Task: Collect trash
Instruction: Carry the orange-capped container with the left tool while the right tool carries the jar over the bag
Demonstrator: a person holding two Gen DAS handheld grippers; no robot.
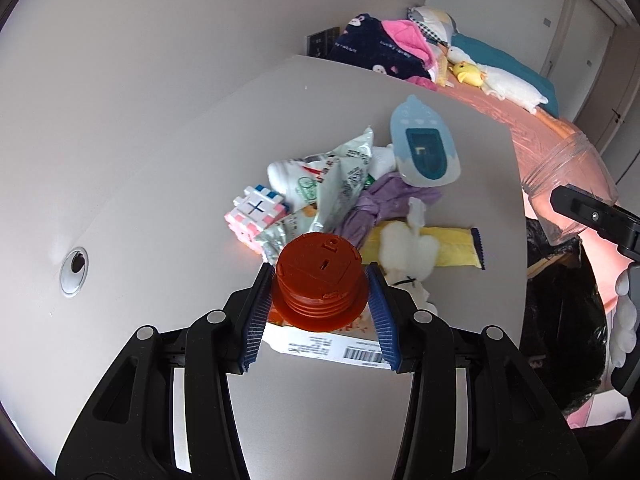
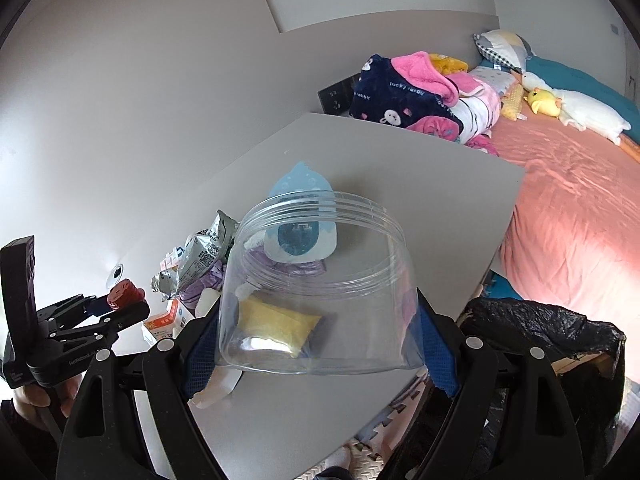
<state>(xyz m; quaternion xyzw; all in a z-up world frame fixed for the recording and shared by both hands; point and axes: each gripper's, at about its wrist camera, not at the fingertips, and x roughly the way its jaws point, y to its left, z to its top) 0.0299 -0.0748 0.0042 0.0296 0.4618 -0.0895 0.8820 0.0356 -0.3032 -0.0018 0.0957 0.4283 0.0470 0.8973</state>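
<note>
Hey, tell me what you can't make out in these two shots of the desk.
- Carton, left wrist view: its front is hidden by the red lid in the left claw.
- Yellow pouch, right wrist view: distorted through the clear jar in the right claw.
- Black trash bag, right wrist view: its contents are hidden by its folded rim.
- Snack wrapper, left wrist view: print too blurred to read.

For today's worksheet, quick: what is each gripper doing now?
Left gripper: closed on the red lid.
Right gripper: closed on the clear jar.
</note>
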